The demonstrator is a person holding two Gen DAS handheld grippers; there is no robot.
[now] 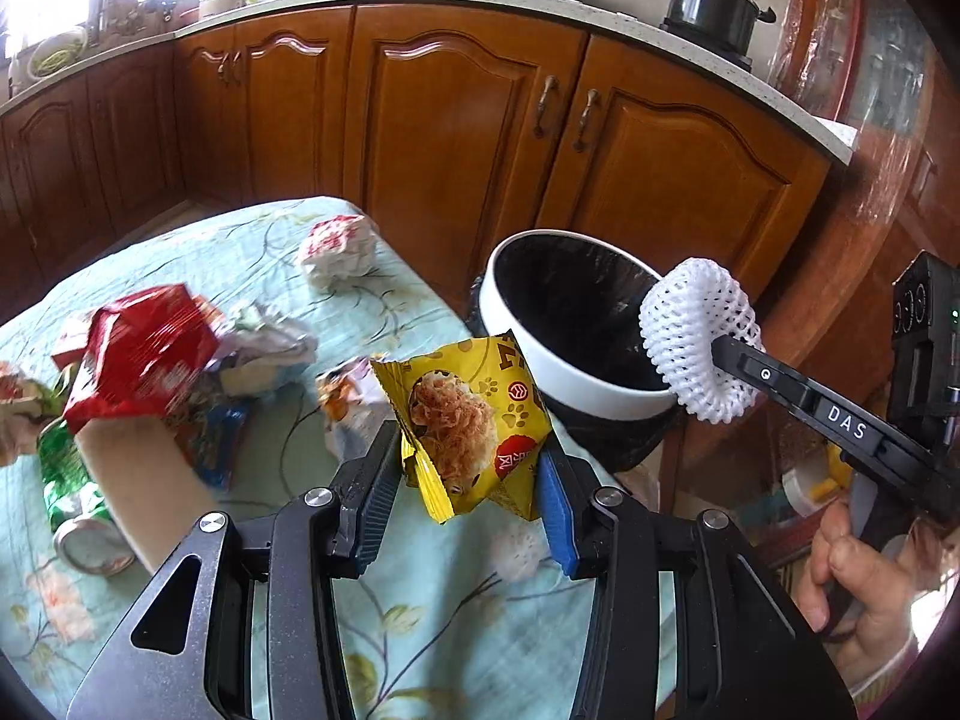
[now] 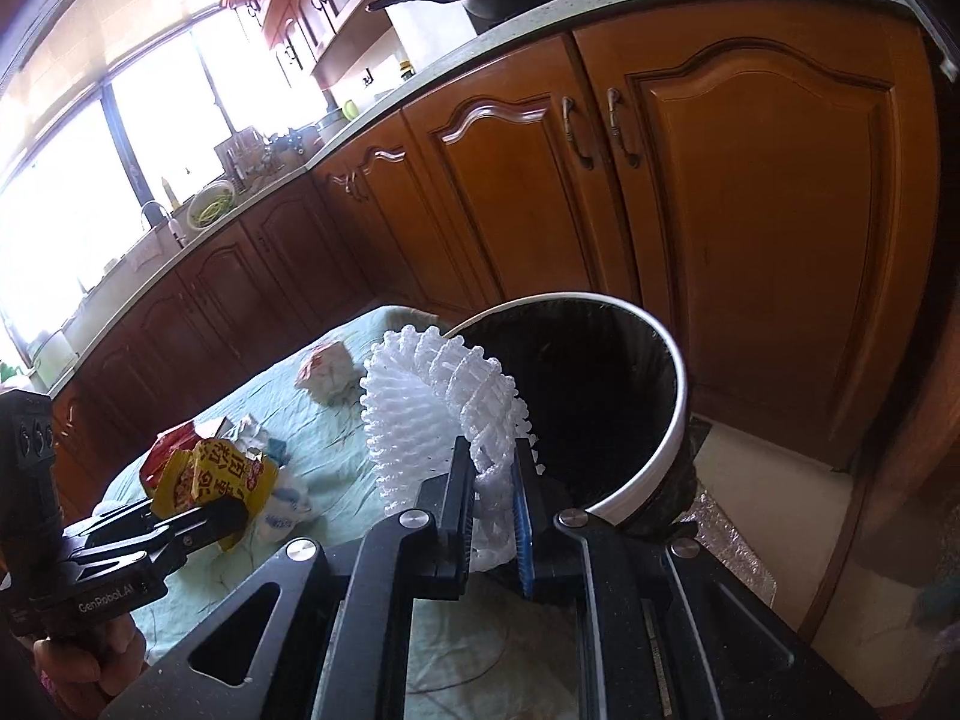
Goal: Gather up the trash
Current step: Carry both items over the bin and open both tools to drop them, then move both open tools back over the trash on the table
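My left gripper point(image 1: 468, 468) is shut on a yellow snack wrapper point(image 1: 468, 420) and holds it above the table's right edge, just left of the bin. The wrapper also shows in the right wrist view point(image 2: 210, 480). My right gripper point(image 2: 492, 480) is shut on a white foam fruit net point(image 2: 438, 408) and holds it at the near rim of the white trash bin point(image 2: 672, 420) with a black liner. In the left wrist view the net point(image 1: 696, 342) hangs over the bin's right rim point(image 1: 516, 348).
On the pale green floral tablecloth point(image 1: 420, 618) lie a red snack bag point(image 1: 144, 354), a crushed green can point(image 1: 66, 480), a cardboard tube point(image 1: 144, 480), crumpled paper point(image 1: 339, 249) and other wrappers. Wooden kitchen cabinets point(image 1: 450, 120) stand behind the table and bin.
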